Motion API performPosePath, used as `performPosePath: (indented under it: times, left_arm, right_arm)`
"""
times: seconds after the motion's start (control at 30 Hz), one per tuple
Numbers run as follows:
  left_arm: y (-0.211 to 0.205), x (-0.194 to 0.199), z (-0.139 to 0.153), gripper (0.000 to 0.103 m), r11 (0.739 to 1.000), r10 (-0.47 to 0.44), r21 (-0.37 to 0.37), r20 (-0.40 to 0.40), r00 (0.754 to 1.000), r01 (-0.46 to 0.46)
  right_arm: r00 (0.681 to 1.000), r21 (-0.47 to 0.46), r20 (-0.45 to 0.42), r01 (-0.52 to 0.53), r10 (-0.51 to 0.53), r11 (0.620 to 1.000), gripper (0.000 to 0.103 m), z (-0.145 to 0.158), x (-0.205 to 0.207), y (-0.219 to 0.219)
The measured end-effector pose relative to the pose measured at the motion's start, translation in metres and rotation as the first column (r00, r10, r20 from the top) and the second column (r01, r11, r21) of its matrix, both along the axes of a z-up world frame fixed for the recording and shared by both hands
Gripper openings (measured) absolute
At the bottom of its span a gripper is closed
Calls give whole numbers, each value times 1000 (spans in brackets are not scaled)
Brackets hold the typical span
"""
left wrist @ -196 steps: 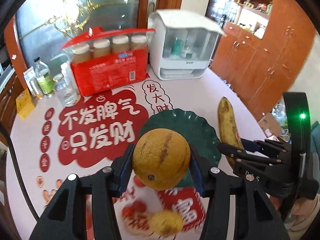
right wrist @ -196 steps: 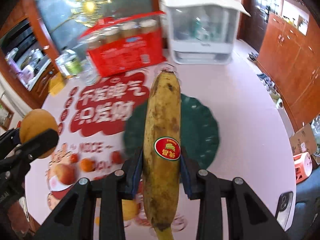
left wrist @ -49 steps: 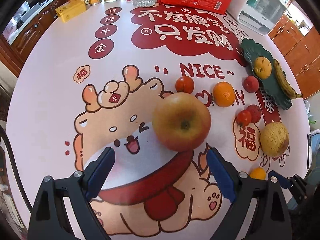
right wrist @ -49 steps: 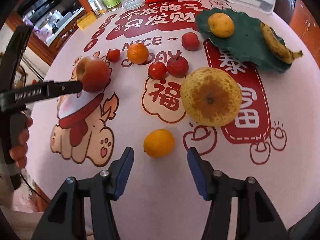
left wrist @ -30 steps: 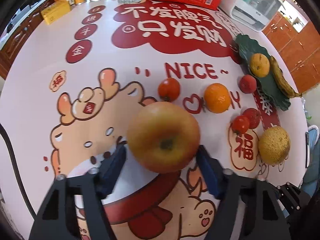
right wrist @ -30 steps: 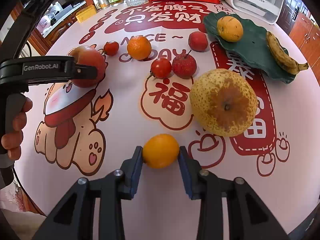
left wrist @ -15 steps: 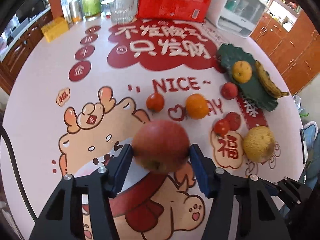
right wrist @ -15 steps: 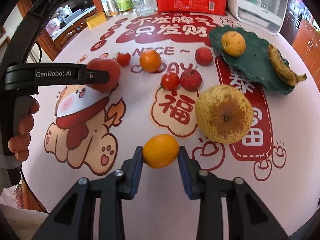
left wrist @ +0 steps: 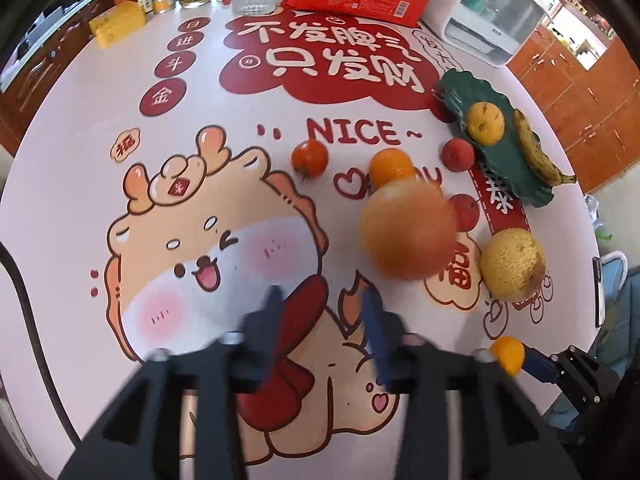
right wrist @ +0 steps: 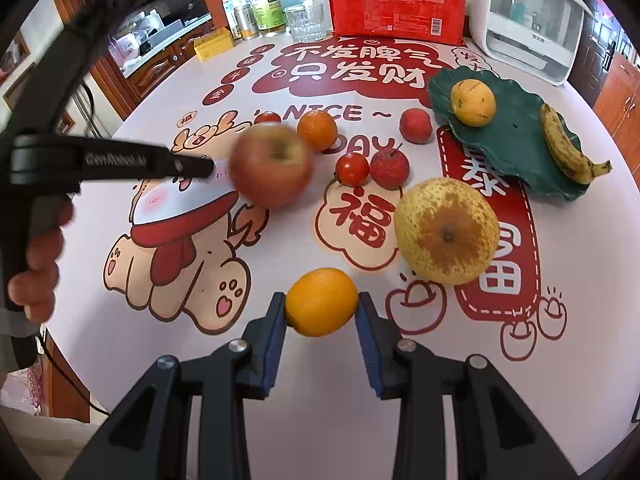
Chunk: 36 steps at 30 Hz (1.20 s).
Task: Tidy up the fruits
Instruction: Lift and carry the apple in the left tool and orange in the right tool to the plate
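Observation:
The big red-yellow apple is blurred and lies ahead of my left gripper, outside the jaws; it also shows in the right wrist view. The left jaws stand narrow with nothing between them. My right gripper is shut on a small orange just above the table. The green leaf plate at the right holds a yellow-orange fruit and a banana.
On the mat lie a large pear, an orange, two tomatoes, a hawthorn-like red fruit and a peach. A red package, glass, bottles and a white appliance stand at the back.
The apple has slipped out of my left gripper and moved forward and right; the left jaws have closed narrower. My right gripper still holds the small orange.

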<state>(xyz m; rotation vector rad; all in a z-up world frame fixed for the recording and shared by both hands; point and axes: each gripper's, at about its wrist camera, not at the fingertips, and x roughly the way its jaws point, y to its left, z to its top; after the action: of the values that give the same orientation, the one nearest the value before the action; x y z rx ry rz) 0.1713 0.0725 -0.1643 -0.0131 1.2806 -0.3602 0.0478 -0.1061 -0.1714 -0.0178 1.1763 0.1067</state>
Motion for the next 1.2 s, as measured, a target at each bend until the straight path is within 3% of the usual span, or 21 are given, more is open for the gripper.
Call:
performPosePath:
  times: [0.1, 0.3, 0.57, 0.8, 1.07, 1.13, 1.2]
  left_arm:
    - [-8, -5, 4, 71, 1000, -17, 4, 43, 999, 17]
    - [-38, -2, 23, 84, 998, -69, 10, 113, 991, 69]
    - [-65, 21, 15, 85, 996, -73, 61, 126, 989, 66]
    - [-59, 33, -5, 85, 991, -40, 130, 130, 991, 23]
    - [-52, 37, -13, 87, 998, -18, 64, 127, 992, 10]
    - [-54, 37, -14, 85, 998, -18, 65, 134, 991, 10]
    - [-58, 37, -16, 72, 998, -34, 54, 133, 990, 27]
  right_arm:
    - [1000, 3, -4, 13, -13, 1000, 35, -2, -3, -6]
    - [999, 13, 17, 38, -38, 999, 35, 2, -7, -16]
    - [997, 31, 29, 66, -67, 997, 35, 3, -13, -28]
    - [996, 34, 35, 81, -82, 996, 35, 5, -15, -36]
    - [996, 47, 32, 82, -84, 995, 35, 3, -12, -39]
    - [996, 48, 31, 81, -83, 996, 35, 2, -11, -38]
    - [996, 50, 31, 81, -83, 995, 35, 2, -11, -37]
